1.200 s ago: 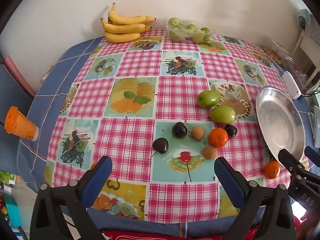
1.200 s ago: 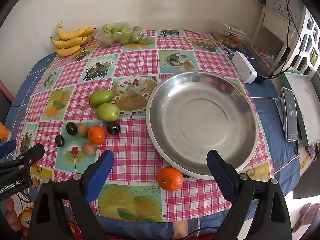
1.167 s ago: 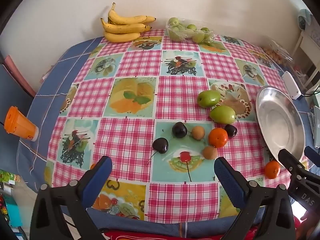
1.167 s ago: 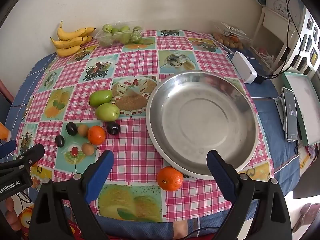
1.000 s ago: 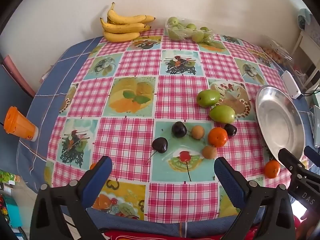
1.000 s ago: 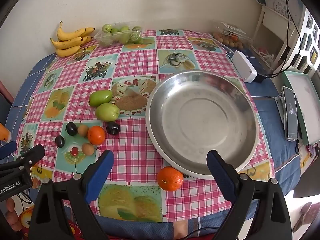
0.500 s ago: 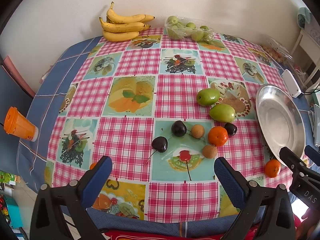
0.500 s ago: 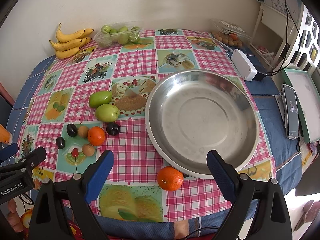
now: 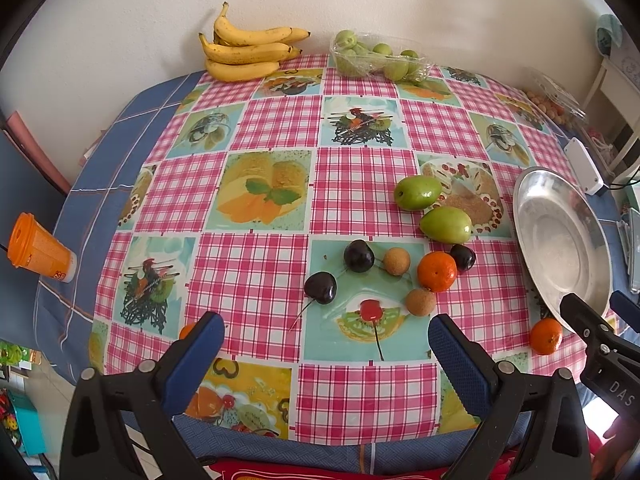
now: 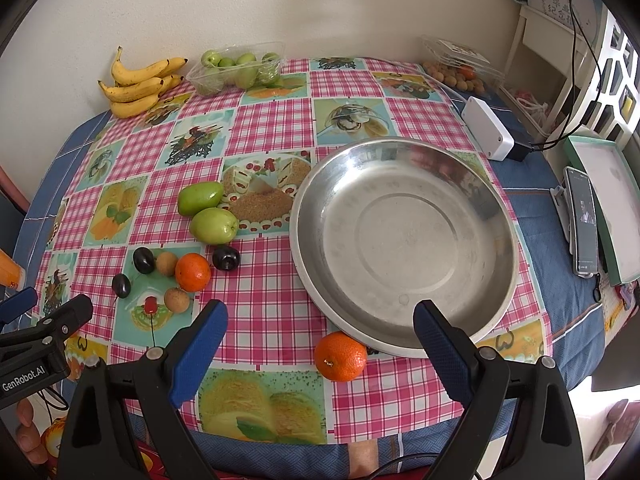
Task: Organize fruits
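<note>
Honestly, not much is changing here compared with a second ago: the views are drifting only a hair, and nothing on the surface point(image 9: 276, 128) is shifting at all. So the sorting isn't really underway yet.

Going left to right: the left hand-held gripper point(image 9: 326, 350) is hanging over the near edge, its blue pads spread wide and nothing between them. Just beyond it the small fruit is sitting in a loose cluster: a dark cherry point(image 9: 320, 287), another dark one point(image 9: 359, 255), two little brown fruits point(image 9: 396, 261), and an orange point(image 9: 437, 271). Two green fruits point(image 9: 445, 224) are lying side by side just behind those. Further right, the metal plate point(image 10: 404, 240) is sitting bare, no fruit in it. A second orange point(image 10: 340, 356) is resting right against the plate's near rim, and the right hand-held gripper point(image 10: 320, 338) is hovering with that orange roughly between its wide-open pads, holding nothing.

That orange looks like the likeliest first pick, with the plate right behind it.
</note>
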Tool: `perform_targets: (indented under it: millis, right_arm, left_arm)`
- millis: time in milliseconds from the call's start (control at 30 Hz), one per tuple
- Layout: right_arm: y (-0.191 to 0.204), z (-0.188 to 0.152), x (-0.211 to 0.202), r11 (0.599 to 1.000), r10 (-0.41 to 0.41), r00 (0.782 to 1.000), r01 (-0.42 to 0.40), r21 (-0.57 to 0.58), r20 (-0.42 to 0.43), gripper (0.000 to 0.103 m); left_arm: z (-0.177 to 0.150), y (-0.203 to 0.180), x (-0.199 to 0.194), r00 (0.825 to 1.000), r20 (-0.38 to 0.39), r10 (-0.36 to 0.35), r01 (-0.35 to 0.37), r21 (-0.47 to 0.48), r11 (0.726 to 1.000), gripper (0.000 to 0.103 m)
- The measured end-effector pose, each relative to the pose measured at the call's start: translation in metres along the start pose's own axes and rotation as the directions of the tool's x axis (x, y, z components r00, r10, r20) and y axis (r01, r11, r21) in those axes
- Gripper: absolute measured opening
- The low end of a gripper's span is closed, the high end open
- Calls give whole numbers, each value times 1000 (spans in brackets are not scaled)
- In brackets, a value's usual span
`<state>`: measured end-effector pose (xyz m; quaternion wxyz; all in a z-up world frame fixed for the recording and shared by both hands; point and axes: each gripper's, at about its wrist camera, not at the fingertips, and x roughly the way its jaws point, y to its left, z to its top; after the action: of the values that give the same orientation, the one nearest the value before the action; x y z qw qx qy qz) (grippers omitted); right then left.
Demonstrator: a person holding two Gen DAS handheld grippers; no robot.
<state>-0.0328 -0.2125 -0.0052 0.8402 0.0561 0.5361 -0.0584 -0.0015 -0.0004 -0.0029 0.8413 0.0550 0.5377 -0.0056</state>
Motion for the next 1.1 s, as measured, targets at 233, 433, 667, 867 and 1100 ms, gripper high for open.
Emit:
perform_targets:
  millis: [233,433,667,867,1100]
  right_arm:
    - [0,0,0,1000,0,1000,0,0,-1,94]
    - [-1,0,1,1000,1,1000,-1,4,-6,94]
    - [-1,-1,5,1000,15,999,-14,8,-31,94]
    - [-4,-2,19,999,38,993,-35,29,-113,94]
    - [-15,-4,34,996,51,978,-33,89,-202,94]
  left_arm:
    - [-1,1,0,1000,6,4,-4,1,1000,103]
    - [-3,3,1,1000,-2,-21,21,-9,1000,103]
    - [-4,3,3,999,-3,46,-46,16,999,103]
    - [-2,11,8,998,-49,48,-49,-11,999,103]
    - [1,21,17,975,-216,-57,53,-21,998,103]
